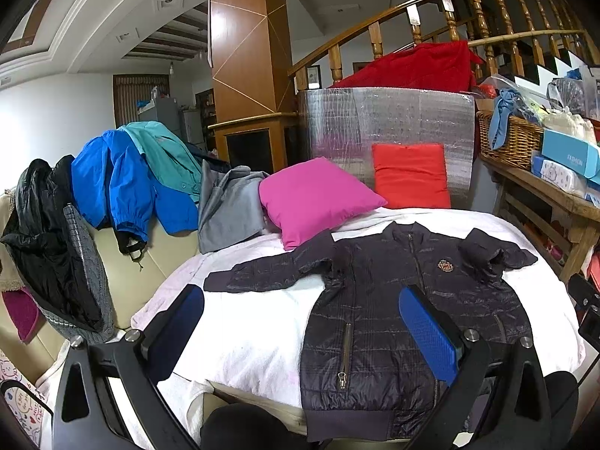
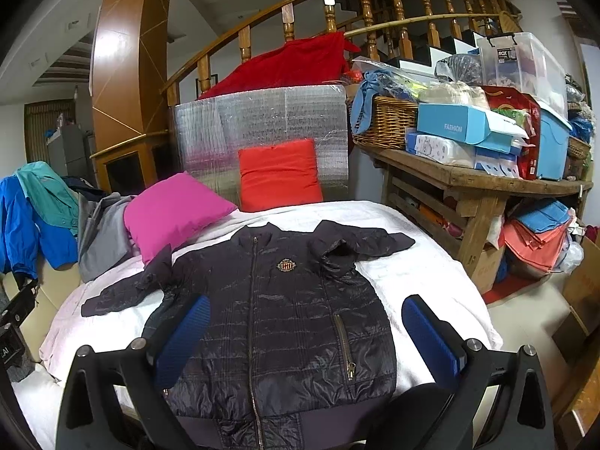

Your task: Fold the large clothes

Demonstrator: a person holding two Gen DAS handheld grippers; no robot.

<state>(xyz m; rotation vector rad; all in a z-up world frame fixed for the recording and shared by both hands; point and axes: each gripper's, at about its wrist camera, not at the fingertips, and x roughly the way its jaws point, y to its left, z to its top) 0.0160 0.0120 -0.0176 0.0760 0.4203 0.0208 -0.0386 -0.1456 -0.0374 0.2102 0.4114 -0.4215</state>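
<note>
A dark navy quilted jacket (image 1: 393, 311) lies front up and zipped on a white-covered surface (image 1: 255, 337), collar away from me, hem over the near edge. Its left sleeve stretches out sideways; its right sleeve is folded back on itself near the shoulder. It also shows in the right wrist view (image 2: 277, 311). My left gripper (image 1: 300, 318) is open and empty, hovering above the jacket's left side. My right gripper (image 2: 305, 328) is open and empty, above the jacket's lower half.
A pink cushion (image 1: 315, 197) and a red cushion (image 1: 410, 176) sit behind the jacket against a silver foil panel (image 1: 375, 120). Several jackets (image 1: 123, 183) drape over a cream sofa on the left. A cluttered wooden bench (image 2: 476, 183) stands on the right.
</note>
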